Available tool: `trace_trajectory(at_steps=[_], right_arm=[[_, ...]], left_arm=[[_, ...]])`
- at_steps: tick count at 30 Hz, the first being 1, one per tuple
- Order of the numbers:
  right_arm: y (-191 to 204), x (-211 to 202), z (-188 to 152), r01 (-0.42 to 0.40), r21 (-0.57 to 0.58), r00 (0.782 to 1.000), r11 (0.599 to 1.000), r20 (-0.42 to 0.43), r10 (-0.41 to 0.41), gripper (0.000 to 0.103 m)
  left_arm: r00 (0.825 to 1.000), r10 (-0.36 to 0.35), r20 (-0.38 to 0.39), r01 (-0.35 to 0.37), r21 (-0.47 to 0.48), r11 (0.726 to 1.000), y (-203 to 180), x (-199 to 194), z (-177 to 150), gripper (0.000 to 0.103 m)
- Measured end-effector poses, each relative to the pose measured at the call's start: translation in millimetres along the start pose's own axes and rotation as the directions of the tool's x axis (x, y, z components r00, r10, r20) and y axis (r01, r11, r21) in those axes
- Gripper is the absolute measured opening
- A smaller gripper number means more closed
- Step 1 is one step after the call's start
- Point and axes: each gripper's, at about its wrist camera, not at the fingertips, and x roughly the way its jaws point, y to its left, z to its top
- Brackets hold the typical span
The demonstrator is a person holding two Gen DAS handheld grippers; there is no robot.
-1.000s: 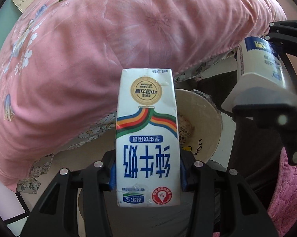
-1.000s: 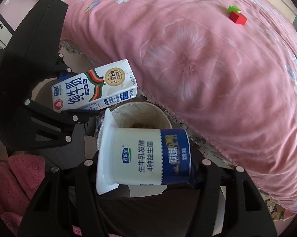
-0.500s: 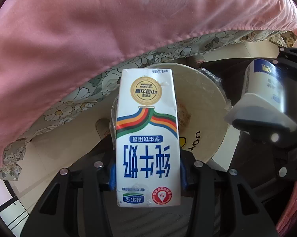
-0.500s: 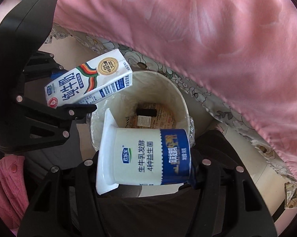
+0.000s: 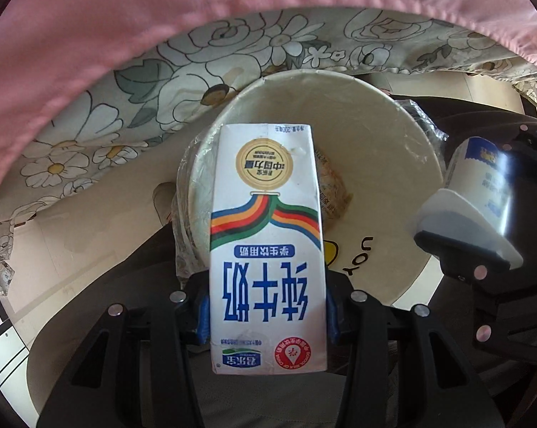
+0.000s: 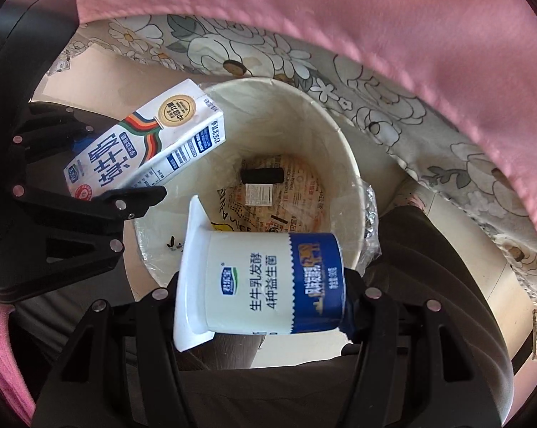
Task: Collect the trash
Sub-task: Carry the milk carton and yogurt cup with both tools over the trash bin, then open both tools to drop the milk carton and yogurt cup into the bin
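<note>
The left gripper (image 5: 266, 315) is clamped on a milk carton (image 5: 266, 249), its 2 blue pads pressing the carton's narrow sides near the bottom end, while the carton's other end reaches over the open mouth of a cream paper bin (image 5: 382, 135) that stands on the floor beside a bed. The right gripper (image 6: 264, 306) is closed across a yogurt cup (image 6: 268, 285) lying sideways between its fingers, gripped end to end with the wide rim on the left and the base on the right; the cup hangs over the near edge of the same bin (image 6: 325, 125). Both pieces look empty and light, so weight should be no worry. The carton is thin card, stiff along its edges but likely to dent if squeezed on its broad faces, so the hold on the narrow sides looks sound. The cup is thin plastic with a smooth printed wall that may slip; the flared rim gives the better stop. The bin already holds some printed paper wrappers (image 6: 275, 196) and a small dark object I cannot identify. A pink quilt (image 5: 161, 18) and a flowered sheet (image 5: 232, 57) overhang the far side.
</note>
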Motion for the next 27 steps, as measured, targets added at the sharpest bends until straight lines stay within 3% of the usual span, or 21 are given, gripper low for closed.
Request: trace_trajectory(at_steps=[10,16,27], right_arm=[[4,44,6,0.017,0.021,0.996,1.000,-0.091,-0.015,0.060],[-1,66,5,-0.011,0.068,0.990,0.998,-0.138,0.021,0.060],[-6,88,8,0.008,0.095,0.980,0.995,-0.199,0.011,0.061]], left_arm=[[0.998,-0.029,-0.057,0.025,-0.068,0.997,5,34,14,0.049],[0.995,-0.046,-0.088,0.038,-0.087,0.996,8,59,17,0.049],[0.987,-0.068,-0.143,0.051,-0.120,0.991,28,99,20,0.049]])
